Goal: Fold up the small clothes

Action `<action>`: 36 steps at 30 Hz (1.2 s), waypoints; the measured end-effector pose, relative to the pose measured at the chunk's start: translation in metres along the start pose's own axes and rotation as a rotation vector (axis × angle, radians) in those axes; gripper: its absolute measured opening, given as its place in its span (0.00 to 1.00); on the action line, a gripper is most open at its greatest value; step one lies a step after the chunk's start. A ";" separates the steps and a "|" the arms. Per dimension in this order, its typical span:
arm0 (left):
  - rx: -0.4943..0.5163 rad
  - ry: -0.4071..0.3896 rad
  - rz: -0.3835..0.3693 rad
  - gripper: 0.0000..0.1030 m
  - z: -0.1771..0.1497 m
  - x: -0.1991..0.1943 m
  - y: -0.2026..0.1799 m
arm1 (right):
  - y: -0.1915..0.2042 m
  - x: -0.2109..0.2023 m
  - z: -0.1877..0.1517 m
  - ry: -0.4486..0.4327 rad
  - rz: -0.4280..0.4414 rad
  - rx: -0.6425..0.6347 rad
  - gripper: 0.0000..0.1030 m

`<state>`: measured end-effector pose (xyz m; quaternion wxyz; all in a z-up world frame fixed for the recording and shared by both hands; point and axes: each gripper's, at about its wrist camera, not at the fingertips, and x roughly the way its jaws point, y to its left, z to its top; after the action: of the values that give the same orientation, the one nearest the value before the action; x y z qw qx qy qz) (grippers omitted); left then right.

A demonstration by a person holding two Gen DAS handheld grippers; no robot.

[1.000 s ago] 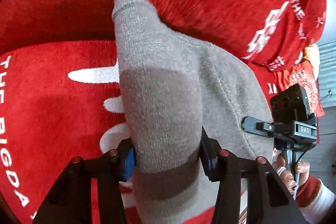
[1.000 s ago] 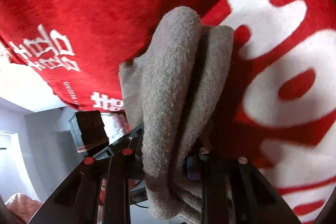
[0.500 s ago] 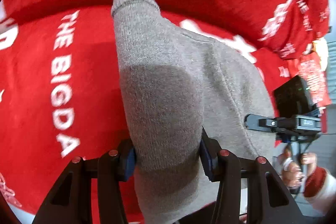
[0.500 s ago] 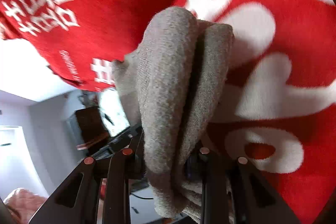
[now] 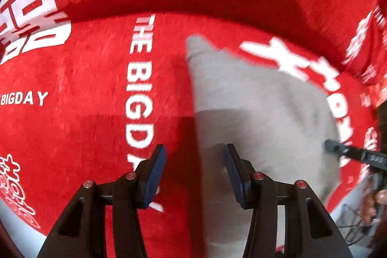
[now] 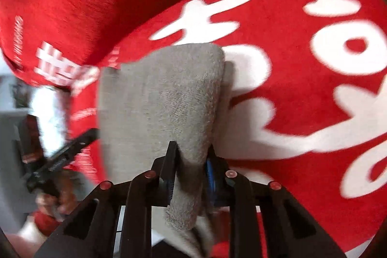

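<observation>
One grey sock [image 6: 167, 98], doubled over, hangs from the right gripper [image 6: 191, 161]. Its jaws are closing, pads pinching the fold's near end, likely to keep the layers together while it is set down. The sock's far end drapes over the red cloth [image 5: 96, 137], right of its "THE BIGDAY" print.

Left gripper [image 5: 194, 173]: released, jaws apart, nothing between the pads; only the sock's left edge passes beneath, blurred. Probably freed to re-grip or smooth.

Count: one sock, one printed red cloth, two grippers. No other clothes in view.
</observation>
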<state>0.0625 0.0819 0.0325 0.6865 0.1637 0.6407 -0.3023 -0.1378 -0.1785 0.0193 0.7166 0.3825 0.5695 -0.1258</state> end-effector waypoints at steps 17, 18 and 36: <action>0.008 0.041 0.091 0.51 -0.039 -0.015 -0.004 | -0.014 -0.041 -0.072 -0.045 0.126 0.165 0.34; 0.012 0.046 0.092 0.51 -0.041 -0.016 -0.005 | -0.007 -0.039 -0.076 -0.038 0.128 0.148 0.34; -0.005 0.109 0.126 0.51 -0.065 -0.034 -0.013 | 0.014 -0.021 -0.094 0.105 -0.057 0.109 0.47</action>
<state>0.0036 0.1184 0.0595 0.6687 0.2181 0.6664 -0.2473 -0.2034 -0.1097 0.0388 0.6599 0.4108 0.6093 -0.1565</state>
